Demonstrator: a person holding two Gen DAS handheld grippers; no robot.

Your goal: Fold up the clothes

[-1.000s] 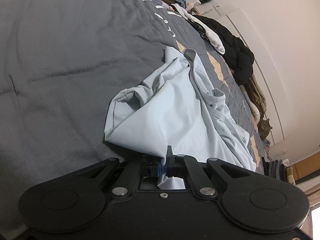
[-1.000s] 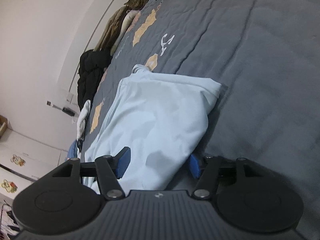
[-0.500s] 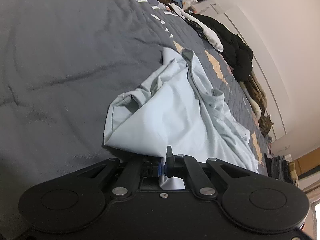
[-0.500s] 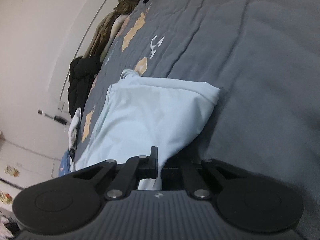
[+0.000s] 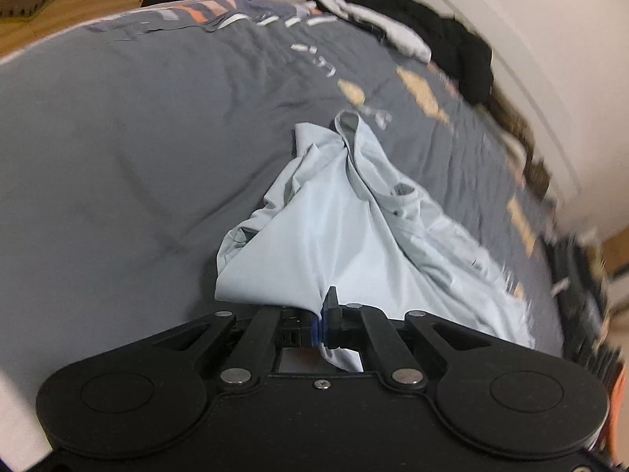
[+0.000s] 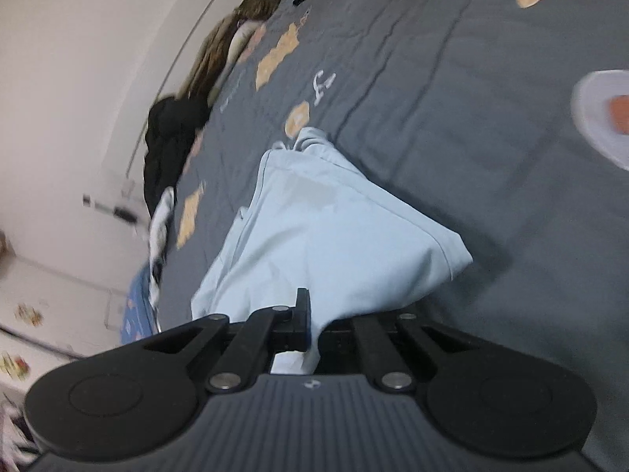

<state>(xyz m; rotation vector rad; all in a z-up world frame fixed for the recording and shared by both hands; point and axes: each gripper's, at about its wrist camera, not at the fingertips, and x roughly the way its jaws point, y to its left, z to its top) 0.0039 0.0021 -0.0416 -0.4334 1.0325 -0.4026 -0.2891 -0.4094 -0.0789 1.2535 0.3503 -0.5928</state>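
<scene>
Pale-blue shirt (image 5: 338,244) pinched between both pairs of closed fingers (image 5: 328,320) — draped forward over grey bedspread (image 5: 137,149).

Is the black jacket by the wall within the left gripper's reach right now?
Probably not: the left gripper is shut on the light blue shirt, and the black jacket lies far across the grey bedspread.

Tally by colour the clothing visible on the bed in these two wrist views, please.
Light blue shirt, pinched by both hand-held grippers: 1
Black jacket by the wall: 1
White garment: 1
Brown-olive garment: 1
Total: 4
</scene>
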